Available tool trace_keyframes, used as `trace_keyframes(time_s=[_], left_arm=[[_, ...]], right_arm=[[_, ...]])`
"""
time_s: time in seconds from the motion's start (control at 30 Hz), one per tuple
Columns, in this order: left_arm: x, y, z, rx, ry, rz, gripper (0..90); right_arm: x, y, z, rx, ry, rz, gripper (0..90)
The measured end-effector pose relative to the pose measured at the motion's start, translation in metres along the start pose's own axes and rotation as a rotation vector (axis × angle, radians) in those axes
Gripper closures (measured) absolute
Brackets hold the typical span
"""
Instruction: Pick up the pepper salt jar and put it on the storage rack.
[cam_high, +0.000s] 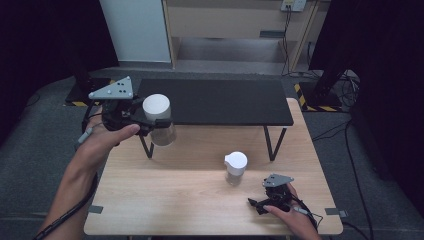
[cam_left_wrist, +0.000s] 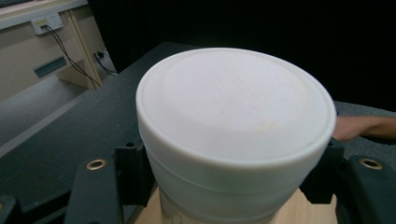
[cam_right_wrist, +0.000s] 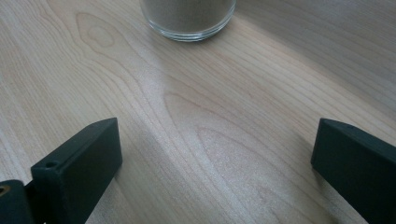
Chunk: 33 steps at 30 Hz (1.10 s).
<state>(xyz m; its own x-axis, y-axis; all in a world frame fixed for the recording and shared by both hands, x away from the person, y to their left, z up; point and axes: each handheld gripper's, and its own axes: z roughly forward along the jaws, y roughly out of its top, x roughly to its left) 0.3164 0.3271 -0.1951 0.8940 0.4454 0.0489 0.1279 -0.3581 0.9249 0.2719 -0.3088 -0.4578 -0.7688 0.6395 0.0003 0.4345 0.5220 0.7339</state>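
A clear glass jar with a wide white lid hangs above the wooden table's left rear part. My left gripper is shut on it just under the lid. In the left gripper view the lid fills the space between the two black jaws of that gripper. A second, smaller jar with a white spouted lid stands on the table right of centre. Near the front right edge my right gripper rests low, open. Its jaws stand wide apart over bare wood, short of the smaller jar's glass base.
A low black bench on thin legs spans the back of the table, right behind the held jar. Dark floor surrounds the table, with cables at the right and light wooden furniture beyond.
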Motion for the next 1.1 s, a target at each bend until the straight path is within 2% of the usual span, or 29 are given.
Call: trace_keyframes(time_s=[0.1, 0.23, 0.33, 0.4, 0.43, 0.53, 0.7, 0.8, 1.0, 1.1], left_arm=[[0.009, 0.008, 0.004, 0.001, 0.002, 0.006, 33.1], [0.018, 0.011, 0.008, -0.012, -0.004, -0.002, 33.1], [0.024, 0.015, 0.011, -0.009, 0.011, 0.004, 33.1], [0.034, 0.017, 0.016, -0.010, 0.009, -0.005, 33.1], [0.034, 0.017, 0.016, -0.010, 0.009, -0.005, 33.1], [0.045, 0.023, 0.025, 0.011, 0.006, 0.003, 33.1], [0.053, 0.026, 0.033, 0.024, 0.008, 0.004, 33.1], [0.060, 0.022, 0.038, 0.003, 0.007, -0.013, 33.1], [0.072, 0.018, 0.049, 0.016, 0.011, -0.032, 33.0], [0.080, 0.011, 0.055, 0.006, 0.005, -0.049, 33.1]], right_arm=[[0.000, 0.000, 0.000, 0.000, 0.000, 0.000, 2.5], [0.000, 0.000, 0.000, 0.000, 0.000, 0.001, 2.5], [0.000, 0.000, 0.000, 0.000, 0.000, 0.000, 2.5], [0.000, 0.000, 0.000, 0.000, 0.001, 0.000, 2.6], [0.000, 0.000, 0.000, 0.000, 0.001, 0.000, 2.6], [0.000, 0.000, 0.000, 0.000, 0.001, 0.000, 2.5], [0.000, 0.000, 0.000, 0.000, 0.001, 0.000, 2.6], [0.000, 0.000, 0.000, 0.000, 0.001, 0.000, 2.5], [0.000, 0.000, 0.000, 0.000, 0.001, 0.000, 2.5], [0.000, 0.001, 0.000, 0.002, 0.000, 0.001, 2.2]])
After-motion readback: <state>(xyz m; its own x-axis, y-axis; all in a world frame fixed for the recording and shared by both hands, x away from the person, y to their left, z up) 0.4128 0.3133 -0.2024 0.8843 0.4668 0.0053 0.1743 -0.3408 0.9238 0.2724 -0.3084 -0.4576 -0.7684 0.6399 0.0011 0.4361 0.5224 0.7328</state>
